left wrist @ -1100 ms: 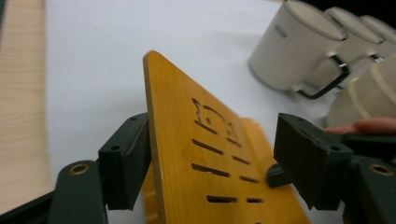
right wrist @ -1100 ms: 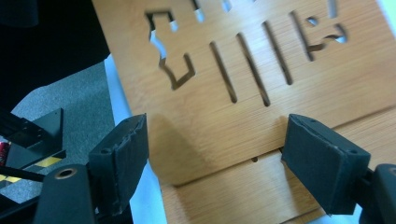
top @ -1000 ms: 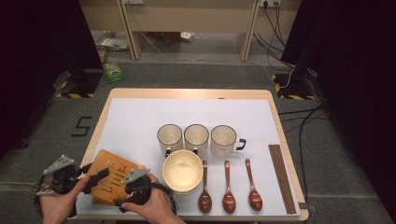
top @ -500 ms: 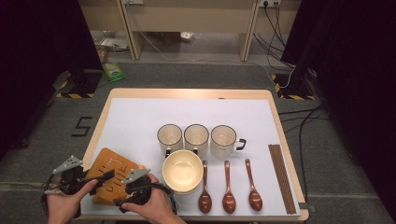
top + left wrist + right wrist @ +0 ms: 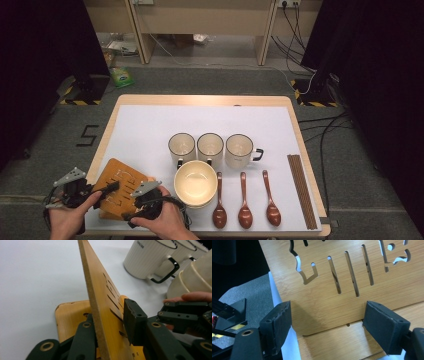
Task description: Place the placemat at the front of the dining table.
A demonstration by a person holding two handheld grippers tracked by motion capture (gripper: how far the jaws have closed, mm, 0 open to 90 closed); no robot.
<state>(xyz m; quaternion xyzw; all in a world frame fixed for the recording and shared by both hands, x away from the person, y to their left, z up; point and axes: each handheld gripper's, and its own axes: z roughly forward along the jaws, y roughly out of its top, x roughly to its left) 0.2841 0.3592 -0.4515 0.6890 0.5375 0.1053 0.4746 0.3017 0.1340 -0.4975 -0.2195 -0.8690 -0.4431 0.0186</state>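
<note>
My left tool (image 5: 107, 190) sits low at the near-left corner of the worktop, its jaws having just been closing, a thin wooden board's edge between them. My right tool (image 5: 127, 217) lies just beside it, jaws spread wide apart. Both my hands (image 5: 167, 222) grip from below.
</note>
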